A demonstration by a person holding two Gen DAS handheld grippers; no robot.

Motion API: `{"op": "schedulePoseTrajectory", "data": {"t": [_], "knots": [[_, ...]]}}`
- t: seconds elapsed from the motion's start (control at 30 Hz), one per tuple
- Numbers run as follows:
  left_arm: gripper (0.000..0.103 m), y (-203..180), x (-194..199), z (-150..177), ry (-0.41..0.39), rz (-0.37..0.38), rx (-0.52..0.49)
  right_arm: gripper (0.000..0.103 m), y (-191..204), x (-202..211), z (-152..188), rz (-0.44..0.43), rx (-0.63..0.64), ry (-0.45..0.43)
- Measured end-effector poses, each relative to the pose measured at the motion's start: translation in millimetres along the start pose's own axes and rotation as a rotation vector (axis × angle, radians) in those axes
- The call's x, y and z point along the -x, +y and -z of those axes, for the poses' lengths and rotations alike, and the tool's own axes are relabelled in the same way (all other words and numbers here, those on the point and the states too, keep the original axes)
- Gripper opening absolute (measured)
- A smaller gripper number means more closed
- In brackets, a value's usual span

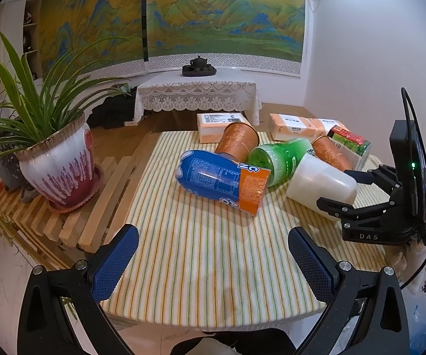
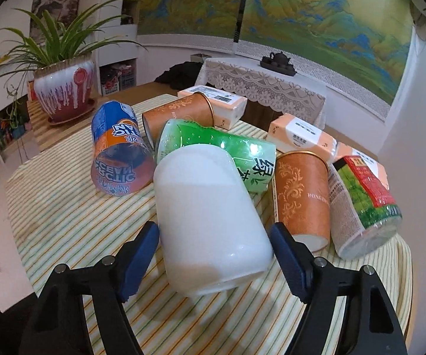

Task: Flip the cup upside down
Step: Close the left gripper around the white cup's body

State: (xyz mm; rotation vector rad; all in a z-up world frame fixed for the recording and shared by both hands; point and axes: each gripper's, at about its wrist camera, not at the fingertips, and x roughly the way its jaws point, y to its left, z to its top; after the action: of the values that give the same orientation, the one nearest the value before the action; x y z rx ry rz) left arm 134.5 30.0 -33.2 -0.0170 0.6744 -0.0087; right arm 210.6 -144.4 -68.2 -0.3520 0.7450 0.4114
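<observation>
A white cup (image 2: pixel 210 219) lies on its side on the striped tablecloth (image 2: pixel 74 222), leaning on a green cup (image 2: pixel 221 153). My right gripper (image 2: pixel 214 261) is open with its blue pads on either side of the white cup's end, apart from it by a small gap. In the left wrist view the white cup (image 1: pixel 319 183) lies at the right with the right gripper (image 1: pixel 341 189) around it. My left gripper (image 1: pixel 210 261) is open and empty above the cloth (image 1: pixel 207 251) near the table's front edge.
Other cups lie tipped in the pile: a blue and orange one (image 1: pixel 221 177), two brown paper ones (image 1: pixel 238 142) (image 2: pixel 301 195), a red and green one (image 2: pixel 363 204). Tissue packs (image 1: pixel 215 124) lie behind. A potted plant (image 1: pixel 56 159) stands on a slatted bench at the left.
</observation>
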Motion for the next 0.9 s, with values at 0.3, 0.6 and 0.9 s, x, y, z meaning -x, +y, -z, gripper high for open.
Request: {"op": "schedulePoseTrajectory", "data": {"t": [0.3, 0.6, 0.9], "knots": [[0.102, 0.3, 9.5, 6.7, -0.007, 0.02, 0.0, 0.074, 18.4, 19.7, 11.4, 0.028, -0.067, 0.039], [0.102, -1.4, 18.8, 15.6, -0.009, 0.028, -0.024, 0.074, 27.5, 33.1, 21.8, 0.006, -0.132, 0.051], [0.102, -20.0, 26.4, 16.4, -0.015, 0.041, -0.078, 0.076, 31.1, 56.4, 30.3, 0.049, -0.151, -0.031]]}}
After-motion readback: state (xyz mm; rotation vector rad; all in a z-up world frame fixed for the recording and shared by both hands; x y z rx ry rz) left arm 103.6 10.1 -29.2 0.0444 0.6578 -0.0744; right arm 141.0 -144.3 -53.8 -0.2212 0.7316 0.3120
